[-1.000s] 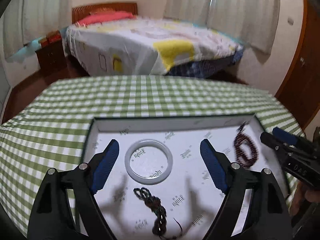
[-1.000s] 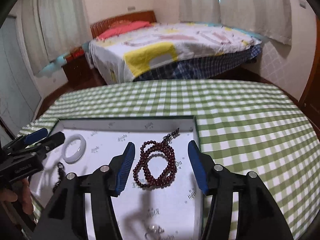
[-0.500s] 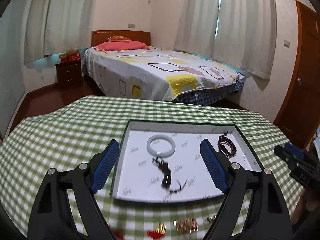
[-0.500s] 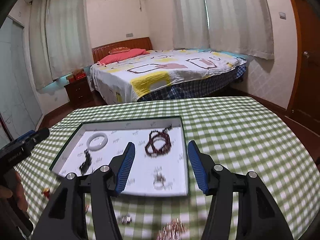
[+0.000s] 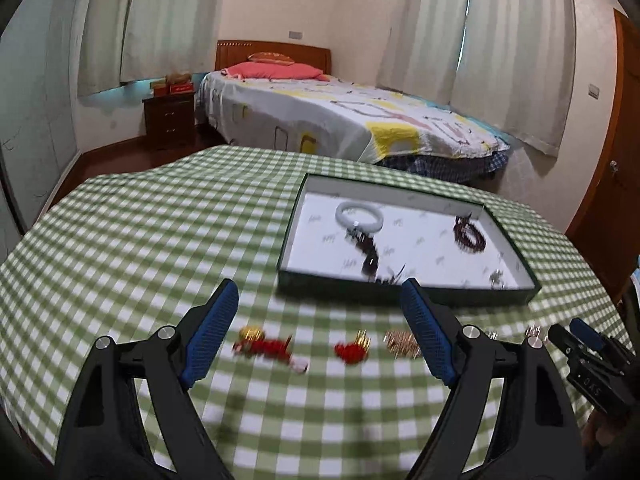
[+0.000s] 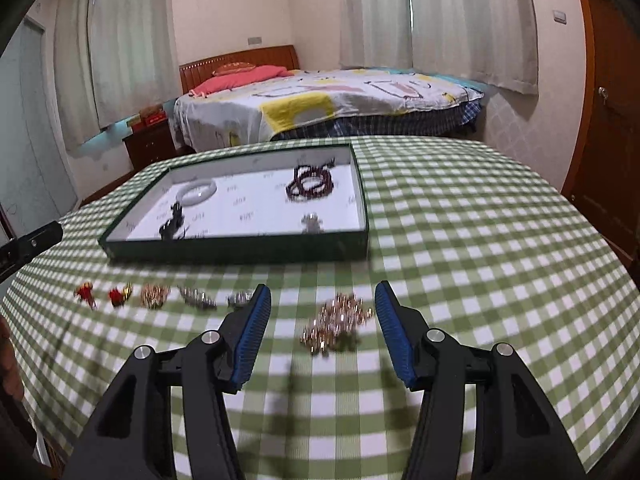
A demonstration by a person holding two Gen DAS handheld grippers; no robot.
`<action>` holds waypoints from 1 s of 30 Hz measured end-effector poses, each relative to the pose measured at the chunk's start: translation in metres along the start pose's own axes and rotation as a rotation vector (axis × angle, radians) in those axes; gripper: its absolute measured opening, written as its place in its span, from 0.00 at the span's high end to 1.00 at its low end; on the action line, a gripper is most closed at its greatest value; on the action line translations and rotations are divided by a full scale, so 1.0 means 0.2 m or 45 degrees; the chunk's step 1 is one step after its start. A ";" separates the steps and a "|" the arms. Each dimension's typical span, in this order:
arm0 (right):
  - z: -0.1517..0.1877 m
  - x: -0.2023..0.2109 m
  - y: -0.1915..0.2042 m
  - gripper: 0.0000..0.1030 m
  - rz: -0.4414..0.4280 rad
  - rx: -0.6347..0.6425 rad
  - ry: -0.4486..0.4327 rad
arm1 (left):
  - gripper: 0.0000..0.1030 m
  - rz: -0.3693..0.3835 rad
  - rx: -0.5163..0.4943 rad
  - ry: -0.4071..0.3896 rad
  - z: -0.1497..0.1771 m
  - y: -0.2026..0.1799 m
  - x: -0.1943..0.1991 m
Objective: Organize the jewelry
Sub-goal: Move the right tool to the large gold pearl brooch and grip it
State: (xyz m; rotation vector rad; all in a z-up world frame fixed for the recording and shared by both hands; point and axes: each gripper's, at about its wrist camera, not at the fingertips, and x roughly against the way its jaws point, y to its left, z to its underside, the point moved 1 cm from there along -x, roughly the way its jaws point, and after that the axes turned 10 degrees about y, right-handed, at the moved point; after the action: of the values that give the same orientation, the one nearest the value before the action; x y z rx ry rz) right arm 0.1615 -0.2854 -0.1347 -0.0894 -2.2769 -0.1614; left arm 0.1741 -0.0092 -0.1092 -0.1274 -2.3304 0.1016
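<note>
Loose jewelry lies in a row on the green checked tablecloth (image 6: pixel 460 216), just in front of a shallow green-walled tray (image 6: pixel 240 246) that already holds a pale bangle (image 6: pixel 198 193), a coil of dark red beads (image 6: pixel 310 186), a dark cord piece (image 6: pixel 172 226) and a small silvery item (image 6: pixel 311 222). Still outside the tray are two red-and-gold pieces (image 5: pixel 352 348), a small gold cluster (image 6: pixel 155 295), two silvery pieces (image 6: pixel 198 298) and, nearest the right gripper (image 6: pixel 322 330), a larger heap of gold chain (image 6: pixel 338 322). That gripper hangs above the cloth with its jaws spread and nothing between the pads, the heap framed in the gap. The left gripper (image 5: pixel 320 332) is likewise spread wide and empty, poised over the red pieces. Motion blur softens the small items, so their exact shapes cannot be told. The step in hand appears to be the next pickup. Done well, it means coming straight down over one piece, centring the pads on its bulk, and closing low against the cloth so a loose chain is gathered rather than snagged by one link. The fabric should not be pinched with it. The lift should clear the tray's near wall before release onto bare lining, apart from what already lies there.
</note>
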 end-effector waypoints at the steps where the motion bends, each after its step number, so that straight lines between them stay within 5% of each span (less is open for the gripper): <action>1: 0.01 0.00 0.00 0.48 0.002 0.001 0.006 | 0.21 -0.006 -0.002 0.005 0.02 0.01 0.00; 18: 0.03 -0.07 0.00 0.48 0.050 0.007 0.067 | 0.21 -0.051 0.011 0.094 0.15 0.10 -0.06; 30: 0.00 -0.21 -0.01 0.52 0.060 0.000 0.231 | 0.21 -0.059 0.026 0.130 0.15 0.13 -0.11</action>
State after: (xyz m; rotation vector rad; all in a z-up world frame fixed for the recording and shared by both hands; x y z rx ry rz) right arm 0.1879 -0.2884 -0.1665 -0.1233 -2.0917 -0.1394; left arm 0.1702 0.0120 -0.1486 -0.0664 -2.2281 0.0935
